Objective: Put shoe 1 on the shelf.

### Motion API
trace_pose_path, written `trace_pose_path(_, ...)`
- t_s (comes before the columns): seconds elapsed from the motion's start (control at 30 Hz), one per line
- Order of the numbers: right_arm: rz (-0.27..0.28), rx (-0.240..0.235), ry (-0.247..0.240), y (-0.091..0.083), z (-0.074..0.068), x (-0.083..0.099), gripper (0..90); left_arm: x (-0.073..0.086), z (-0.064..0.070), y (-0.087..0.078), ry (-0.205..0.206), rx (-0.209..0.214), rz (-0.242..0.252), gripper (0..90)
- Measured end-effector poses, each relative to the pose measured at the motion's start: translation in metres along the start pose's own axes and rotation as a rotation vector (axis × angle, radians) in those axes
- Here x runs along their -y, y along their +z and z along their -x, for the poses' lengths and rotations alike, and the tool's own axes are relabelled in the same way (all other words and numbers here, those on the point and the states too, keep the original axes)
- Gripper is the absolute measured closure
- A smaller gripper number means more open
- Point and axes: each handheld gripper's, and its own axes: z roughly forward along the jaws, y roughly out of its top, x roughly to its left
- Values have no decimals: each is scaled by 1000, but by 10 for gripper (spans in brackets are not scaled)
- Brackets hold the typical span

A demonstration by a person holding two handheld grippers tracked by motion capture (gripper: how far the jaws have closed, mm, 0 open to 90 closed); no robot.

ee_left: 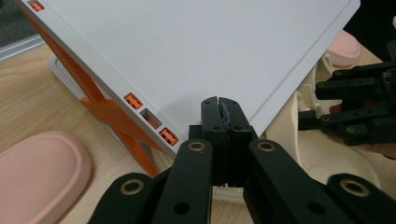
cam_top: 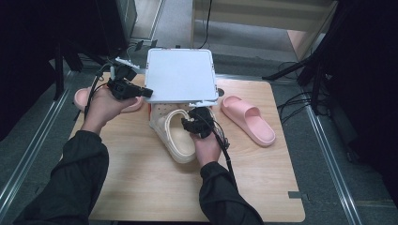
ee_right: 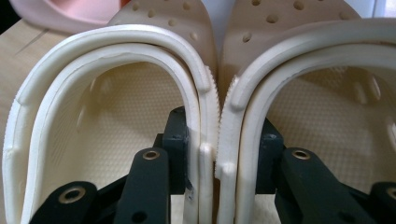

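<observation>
A white flat panel (cam_top: 180, 75) on orange cross braces (ee_left: 112, 116) stands raised at the table's far middle. My left gripper (cam_top: 141, 92) is shut, its tips (ee_left: 219, 105) lying against the panel (ee_left: 201, 51) near its lower corner, with nothing seen between the jaws. Two cream clogs (cam_top: 176, 136) lie side by side in front of the panel. My right gripper (cam_top: 190, 121) has one jaw inside each clog and is shut (ee_right: 217, 135) on their two touching side walls. The left clog (ee_right: 107, 107) and right clog (ee_right: 327, 102) press together there.
One pink slide (cam_top: 248, 119) lies on the wooden table (cam_top: 155, 187) to the right of the clogs. Another pink slide (cam_top: 87, 96) sits at the left edge, under my left hand (ee_left: 37, 172). Dark stands and cables surround the table.
</observation>
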Motion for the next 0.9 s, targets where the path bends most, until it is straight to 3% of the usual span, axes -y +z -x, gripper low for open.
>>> trace_pose_path(0.27,3,41,33,15,1,-3,664,2,0,-1,1,1,6,899)
trace_pose_path(0.43,-8,63,27,23,-1,-1,659,2,1,-1,5,1,9,899)
trace_pose_path(0.63,-1,28,53,23,4,0,633,3,1,-1,2,-1,12,899)
trace_pose_path(0.9,8,-13,39,16,5,3,555,3,0,-1,1,-1,9,899)
